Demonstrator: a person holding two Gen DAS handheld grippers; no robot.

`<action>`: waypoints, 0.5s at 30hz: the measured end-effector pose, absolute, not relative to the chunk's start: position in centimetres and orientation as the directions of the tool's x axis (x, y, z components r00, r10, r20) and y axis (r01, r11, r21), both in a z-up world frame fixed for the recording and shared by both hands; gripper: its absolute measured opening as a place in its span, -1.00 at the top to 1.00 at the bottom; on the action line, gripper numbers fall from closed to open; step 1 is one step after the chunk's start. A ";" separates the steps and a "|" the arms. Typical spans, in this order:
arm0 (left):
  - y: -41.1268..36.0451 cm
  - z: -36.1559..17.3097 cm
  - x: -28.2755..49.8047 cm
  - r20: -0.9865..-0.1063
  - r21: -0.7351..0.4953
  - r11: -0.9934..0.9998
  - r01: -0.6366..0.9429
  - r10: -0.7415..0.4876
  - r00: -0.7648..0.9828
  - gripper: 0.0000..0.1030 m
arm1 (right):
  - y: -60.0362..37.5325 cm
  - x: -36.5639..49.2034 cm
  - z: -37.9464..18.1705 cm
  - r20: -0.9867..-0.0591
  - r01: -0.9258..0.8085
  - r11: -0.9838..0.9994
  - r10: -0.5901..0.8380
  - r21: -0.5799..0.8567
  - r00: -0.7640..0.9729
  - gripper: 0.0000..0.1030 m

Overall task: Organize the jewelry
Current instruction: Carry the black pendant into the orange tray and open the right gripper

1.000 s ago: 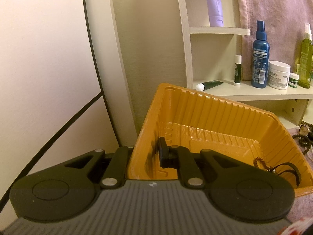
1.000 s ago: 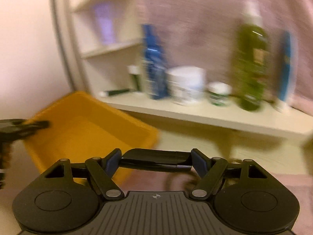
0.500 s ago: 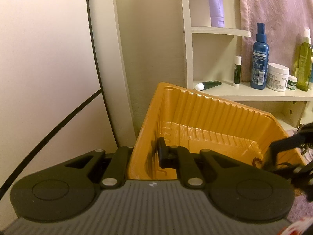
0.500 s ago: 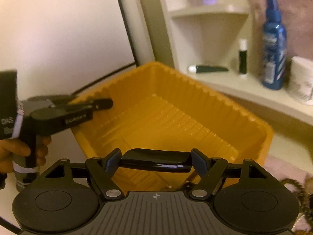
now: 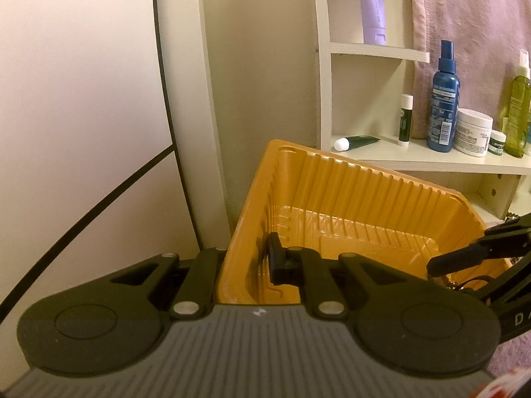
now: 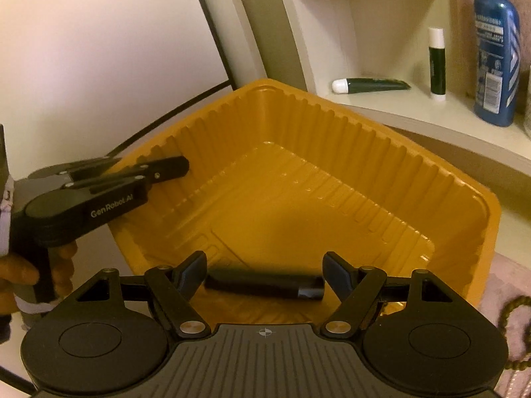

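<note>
Between the right gripper's (image 6: 264, 275) parted jaws, black band (image 6: 265, 286), over orange tray (image 6: 332, 179)

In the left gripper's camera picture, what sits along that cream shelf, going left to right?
Lying green tube → upright lip balm stick → blue spray bottle → white cream jar → small green-labelled jar → green bottle.

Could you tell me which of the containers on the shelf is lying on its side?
The dark green tube with a white cap; the lip balm stick and blue spray bottle stand upright.
</note>
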State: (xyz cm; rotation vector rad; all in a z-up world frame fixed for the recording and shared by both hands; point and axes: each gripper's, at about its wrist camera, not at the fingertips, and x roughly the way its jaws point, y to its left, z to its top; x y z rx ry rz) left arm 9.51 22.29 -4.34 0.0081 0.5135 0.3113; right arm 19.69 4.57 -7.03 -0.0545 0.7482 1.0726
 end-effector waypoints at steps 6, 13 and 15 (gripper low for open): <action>22.2 -4.4 9.4 -0.479 0.089 0.953 -0.290 0.296 0.826 0.79 | 4.2 19.4 -6.9 -0.569 -0.806 0.511 0.774 0.299 0.279 -0.49; 22.2 -4.4 9.4 -0.480 0.087 0.952 -0.294 0.299 0.825 0.79 | 1.3 18.9 -5.7 -0.534 -0.792 0.532 0.781 0.299 0.323 -0.49; 22.1 -4.4 9.4 -0.479 0.089 0.952 -0.294 0.300 0.825 0.79 | 0.0 18.6 -5.3 -0.525 -0.782 0.549 0.777 0.297 0.346 -0.49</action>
